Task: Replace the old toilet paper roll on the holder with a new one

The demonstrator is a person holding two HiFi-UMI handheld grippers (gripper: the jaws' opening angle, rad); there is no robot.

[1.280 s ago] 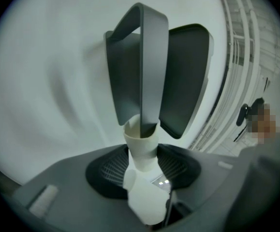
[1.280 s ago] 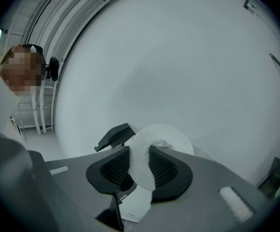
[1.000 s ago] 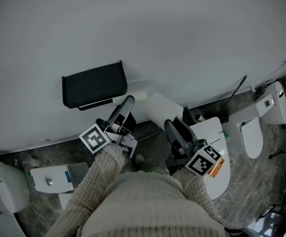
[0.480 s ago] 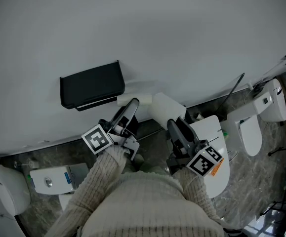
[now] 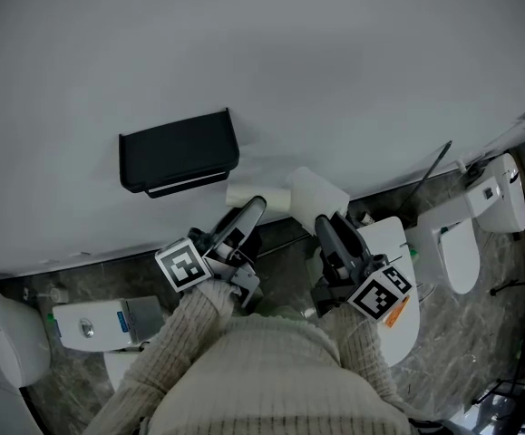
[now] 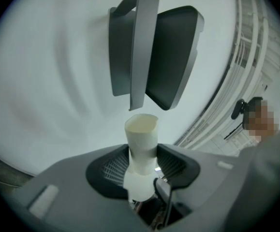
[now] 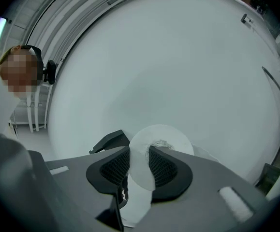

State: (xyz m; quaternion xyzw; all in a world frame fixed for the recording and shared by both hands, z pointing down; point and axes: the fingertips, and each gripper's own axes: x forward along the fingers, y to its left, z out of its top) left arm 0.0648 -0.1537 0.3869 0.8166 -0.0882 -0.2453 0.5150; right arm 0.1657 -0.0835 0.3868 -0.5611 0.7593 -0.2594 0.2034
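Now the left claw (image 5: 253,208), clenched on the empty tube (image 5: 258,195), has carried it down from the black holder (image 5: 179,150); the right claw (image 5: 325,227) grasps the new roll (image 5: 313,194) alongside, ready for fitting.

Dark veined stone floor (image 5: 461,343) runs along the foot of a plain white wall (image 5: 316,53). A white toilet (image 5: 461,247) stands on it at right, a white box-like unit (image 5: 90,324) at left. A black holder (image 5: 179,152) is mounted on the wall, above the floor line.
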